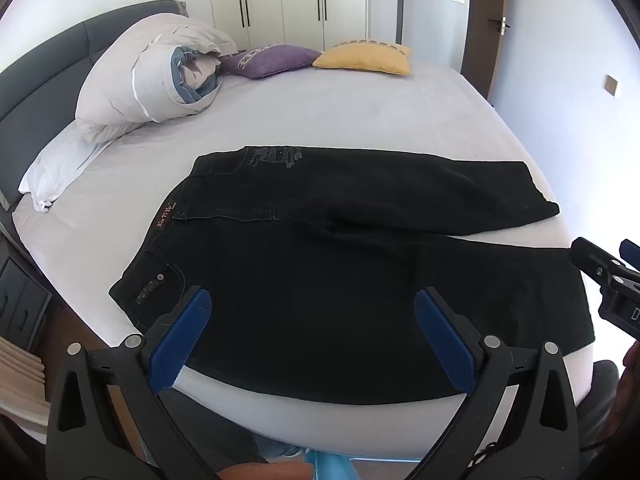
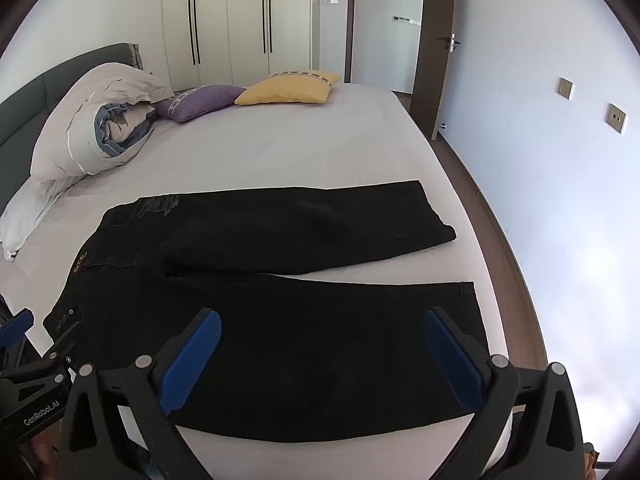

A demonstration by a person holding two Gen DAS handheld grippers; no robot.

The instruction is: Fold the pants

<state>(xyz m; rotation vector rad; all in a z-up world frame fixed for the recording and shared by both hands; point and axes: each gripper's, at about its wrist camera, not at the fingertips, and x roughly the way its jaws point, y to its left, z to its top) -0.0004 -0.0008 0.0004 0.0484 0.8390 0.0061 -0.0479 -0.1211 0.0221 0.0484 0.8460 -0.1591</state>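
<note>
While the wide bed (image 1: 340, 112) fills most of both views under a pale sheet, a pair of black pants (image 1: 320, 264) lies spread flat across its near part, waistband toward the left, the two legs running to the right and parting slightly from the crotch. The nearer leg reaches close to the mattress edge; the farther leg ends well short of the bed's right side. Against the grey headboard (image 1: 36, 92) sits a rolled duvet (image 1: 144, 76) on a white pillow (image 1: 56, 168), and beyond it a purple cushion (image 1: 272, 60) touches a yellow cushion (image 1: 364, 58). White wardrobe doors (image 2: 232, 20) stand behind the bed. The left gripper (image 1: 312, 320) hovers above the nearer leg close to the waistband pocket, its blue pads (image 1: 188, 332) spread wide with nothing between them. The right gripper (image 2: 320, 340) hangs over the same leg nearer the hem, likewise released and clear of the cloth.
</note>
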